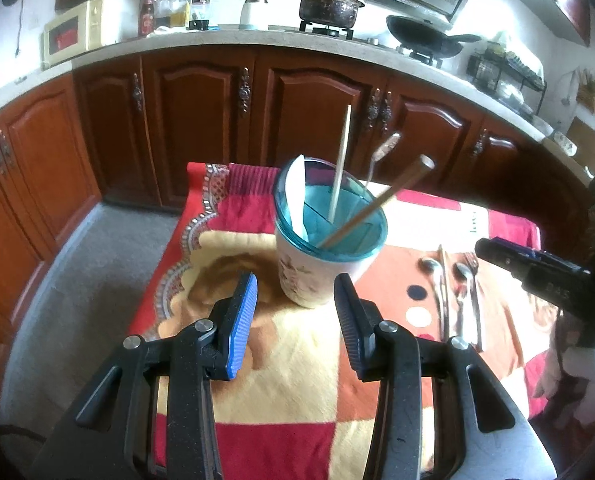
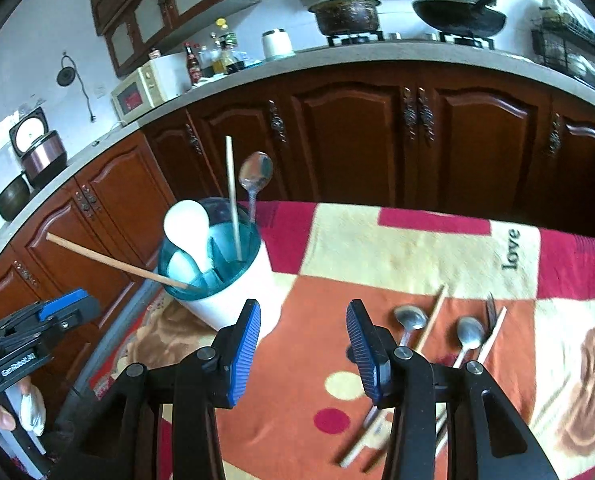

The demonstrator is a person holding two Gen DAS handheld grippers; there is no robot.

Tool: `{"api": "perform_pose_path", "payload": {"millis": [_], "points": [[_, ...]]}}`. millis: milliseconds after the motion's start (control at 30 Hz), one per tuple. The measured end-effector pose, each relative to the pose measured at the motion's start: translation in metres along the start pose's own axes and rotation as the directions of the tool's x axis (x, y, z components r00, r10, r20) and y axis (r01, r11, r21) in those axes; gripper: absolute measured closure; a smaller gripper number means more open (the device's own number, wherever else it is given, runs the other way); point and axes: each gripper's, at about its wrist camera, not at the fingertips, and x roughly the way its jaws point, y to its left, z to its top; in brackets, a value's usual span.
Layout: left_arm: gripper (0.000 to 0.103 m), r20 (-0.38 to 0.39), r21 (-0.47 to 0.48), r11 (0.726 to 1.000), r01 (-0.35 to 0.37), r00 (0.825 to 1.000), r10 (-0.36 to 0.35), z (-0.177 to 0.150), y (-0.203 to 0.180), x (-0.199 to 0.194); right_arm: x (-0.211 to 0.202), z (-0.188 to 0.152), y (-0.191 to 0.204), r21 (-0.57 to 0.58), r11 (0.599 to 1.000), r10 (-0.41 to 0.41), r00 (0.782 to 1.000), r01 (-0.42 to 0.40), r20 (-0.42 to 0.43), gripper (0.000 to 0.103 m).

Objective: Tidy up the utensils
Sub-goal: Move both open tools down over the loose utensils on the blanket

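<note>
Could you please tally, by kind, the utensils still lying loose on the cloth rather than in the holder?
Metal spoons: 2
Chopsticks: 2
Fork: 1
Total: 5

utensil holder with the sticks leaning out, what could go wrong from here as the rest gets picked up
1. The utensil holder already has a chopstick leaning far out over its rim; a passing claw could catch it and tip the holder.
2. The loose spoons and chopsticks lie tightly bunched on the blanket, so the open right claw may pinch two at once.
3. The soft blanket could snag a fingertip.
</note>
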Motion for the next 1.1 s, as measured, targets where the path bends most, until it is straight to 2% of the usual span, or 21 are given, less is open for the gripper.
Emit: {"api": "perform_pose_path", "payload": {"millis": [300,700,933,1100], "points": [[0.063,-0.044,0.080,0.995,0.065,0.997,-0.061,-0.025,-0.037,0.003,-0.005,-0.019,-0.031,0.056,0.997,-0.057,0.998,0.059,-0.029,0.060],[0.063,-0.133,0.181,0.967,0.178,0.979,-0.156,-0.041,-0.105,0.030,-0.004,-0.039,-0.070,0.118,0.986,-0.111,0.991,0.119,-0.073,0.060],[0.063,-0.171,0.182,0.961,0.208,0.969,-0.177,-0.038,-0.125,0.048,0.000,-0.049,-0.094,0.160,0.978,-0.121,0.988,0.135,-0.097,0.060],[0.063,-0.211,0.163,0.958,0.236,0.957,-0.200,-0.033,-0.138,0.069,0.008,-0.058,-0.123,0.236,0.963,-0.105,0.987,0.132,-0.126,0.060]]}}
